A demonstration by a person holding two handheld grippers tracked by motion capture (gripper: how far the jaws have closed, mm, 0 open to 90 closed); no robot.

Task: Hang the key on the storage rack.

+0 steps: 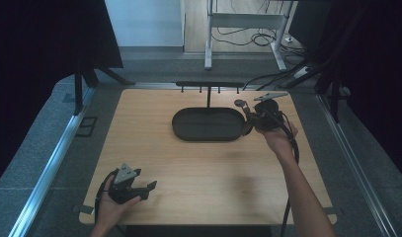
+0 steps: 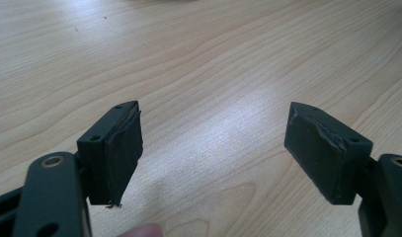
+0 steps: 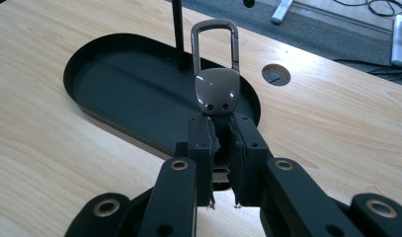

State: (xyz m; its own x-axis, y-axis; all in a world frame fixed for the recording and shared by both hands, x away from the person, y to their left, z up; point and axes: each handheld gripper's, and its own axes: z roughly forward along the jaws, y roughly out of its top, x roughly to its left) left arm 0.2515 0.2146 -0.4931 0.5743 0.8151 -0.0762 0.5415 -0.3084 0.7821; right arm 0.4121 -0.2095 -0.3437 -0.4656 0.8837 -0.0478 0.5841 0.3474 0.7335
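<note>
Right gripper [image 3: 222,123] stands with its jaws brought together on the lower end of a metal carabiner keyring [image 3: 216,74], which rises upright from the pads, its clip loop uppermost. Seen from above, this gripper [image 1: 248,112] hangs over the right end of the black oval tray [image 1: 181,129], near the thin upright post [image 1: 208,96] of the hook rack [image 1: 208,84] at the far edge of the table [image 1: 188,177].

Left gripper [image 2: 213,148] rests at the near left of the table, jaws well apart, nothing between them, pads clear of the wood.

Risks, as judged: the grip takes only a small part of the keyring's base, so the piece could pivot or slip and drop into the tray. If the loop is meant for a rack hook, a tilted clip would likely miss or knock the post. The trailing cable could also snag.
</note>
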